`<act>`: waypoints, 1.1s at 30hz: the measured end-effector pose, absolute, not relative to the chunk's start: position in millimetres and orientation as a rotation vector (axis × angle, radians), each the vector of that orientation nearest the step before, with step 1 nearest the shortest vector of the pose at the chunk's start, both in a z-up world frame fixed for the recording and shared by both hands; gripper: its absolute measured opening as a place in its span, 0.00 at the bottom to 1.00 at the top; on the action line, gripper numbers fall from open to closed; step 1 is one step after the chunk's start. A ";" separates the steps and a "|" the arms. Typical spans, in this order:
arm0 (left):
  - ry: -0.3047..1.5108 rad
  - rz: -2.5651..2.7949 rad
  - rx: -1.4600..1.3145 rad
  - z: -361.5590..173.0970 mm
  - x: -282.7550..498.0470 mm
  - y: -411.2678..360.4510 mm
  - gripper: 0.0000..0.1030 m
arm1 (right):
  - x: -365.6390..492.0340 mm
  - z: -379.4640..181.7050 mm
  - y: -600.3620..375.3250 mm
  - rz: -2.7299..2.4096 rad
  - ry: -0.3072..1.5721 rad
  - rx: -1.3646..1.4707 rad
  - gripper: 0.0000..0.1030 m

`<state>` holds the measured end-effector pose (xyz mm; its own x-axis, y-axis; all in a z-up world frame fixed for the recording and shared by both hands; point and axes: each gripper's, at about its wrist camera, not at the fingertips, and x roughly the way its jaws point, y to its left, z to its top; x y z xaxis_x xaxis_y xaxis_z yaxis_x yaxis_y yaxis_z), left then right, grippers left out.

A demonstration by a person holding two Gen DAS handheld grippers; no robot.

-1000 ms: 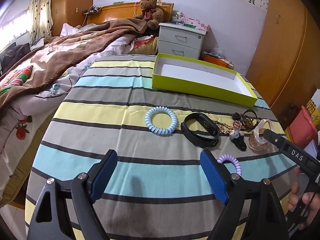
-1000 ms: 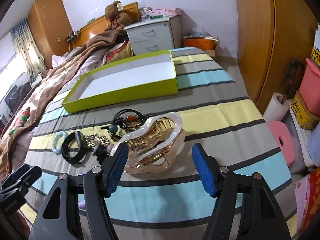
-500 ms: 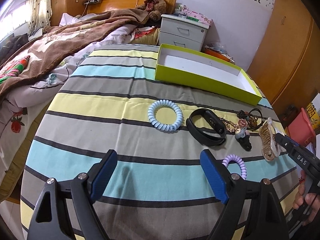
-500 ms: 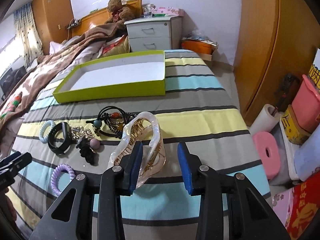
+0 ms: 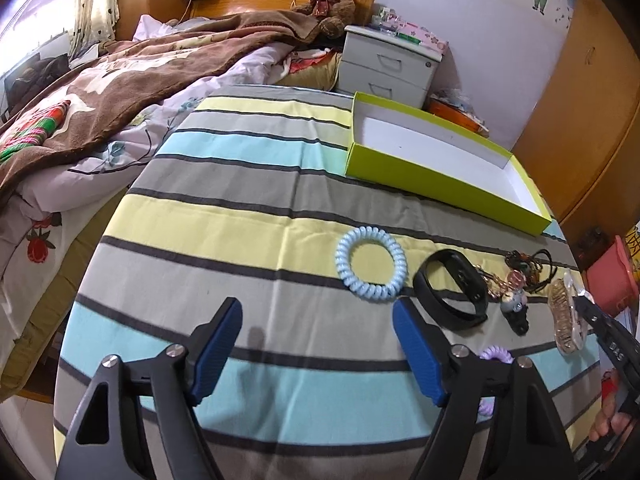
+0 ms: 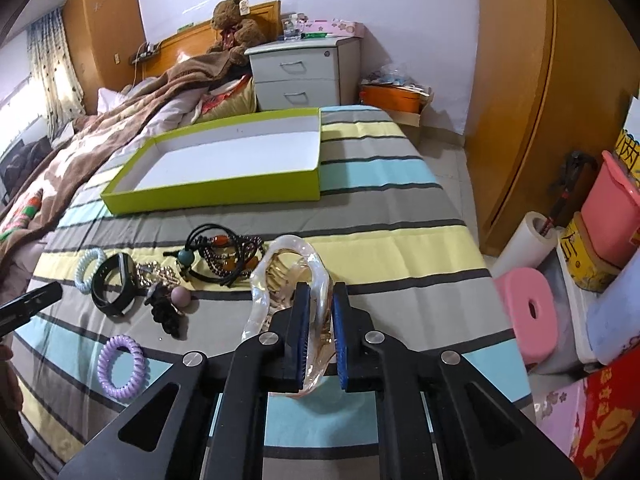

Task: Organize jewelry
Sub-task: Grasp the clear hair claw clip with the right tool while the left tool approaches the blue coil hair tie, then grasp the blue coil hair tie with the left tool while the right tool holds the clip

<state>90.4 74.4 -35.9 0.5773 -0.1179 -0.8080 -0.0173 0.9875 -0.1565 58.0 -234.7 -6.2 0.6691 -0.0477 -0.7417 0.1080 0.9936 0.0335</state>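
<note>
My right gripper [image 6: 321,288] is closing, its blue pads pinching the near arm of a clear-and-gold hair claw clip [image 6: 280,256] that stands on edge on the striped tablecloth. My left gripper [image 5: 316,306] hovers over the cloth, jaws wide but closing slightly, with nothing between them. A light blue coil hair tie [image 5: 370,294] lies just beyond its right fingertip. Right of the tie are a black wristband [image 5: 466,276], a dark bobble clip [image 6: 168,308] and a tangle of beaded bracelets [image 6: 224,256]. A purple coil tie [image 6: 106,366] lies nearer. The green box [image 6: 212,196] at the back holds nothing.
A bed with a brown blanket [image 5: 120,92] borders the table's left side. A grey nightstand [image 6: 304,72] stands behind the box. On the floor to the right are a pink stool [image 6: 528,316], a paper roll and storage bins, beside a wooden wardrobe [image 6: 520,80].
The right jaws have closed from wide apart onto the claw clip, which turned from lying flat to standing on edge. The left gripper has come closer to the blue coil tie and narrowed slightly.
</note>
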 end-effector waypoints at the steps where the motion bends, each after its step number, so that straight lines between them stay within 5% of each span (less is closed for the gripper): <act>1: 0.957 -0.056 -0.145 -36.5 94.5 73.9 0.73 | 57.5 -4.2 -235.0 -0.093 0.826 0.074 0.10; 17: 1.008 -0.012 -0.015 -48.4 130.5 49.5 0.51 | 59.7 -3.8 -244.2 -0.072 0.835 0.079 0.09; 22: 0.998 0.000 0.018 -48.0 133.1 43.8 0.51 | 66.8 -14.4 -242.8 -0.080 0.892 0.059 0.21; 27: 0.987 0.006 0.047 -47.4 133.6 40.0 0.51 | 70.9 -23.5 -241.2 -0.089 0.932 0.047 0.21; 33: 0.971 -0.023 0.037 -46.3 132.0 36.7 0.28 | 68.5 -22.3 -243.3 -0.091 0.917 0.057 0.21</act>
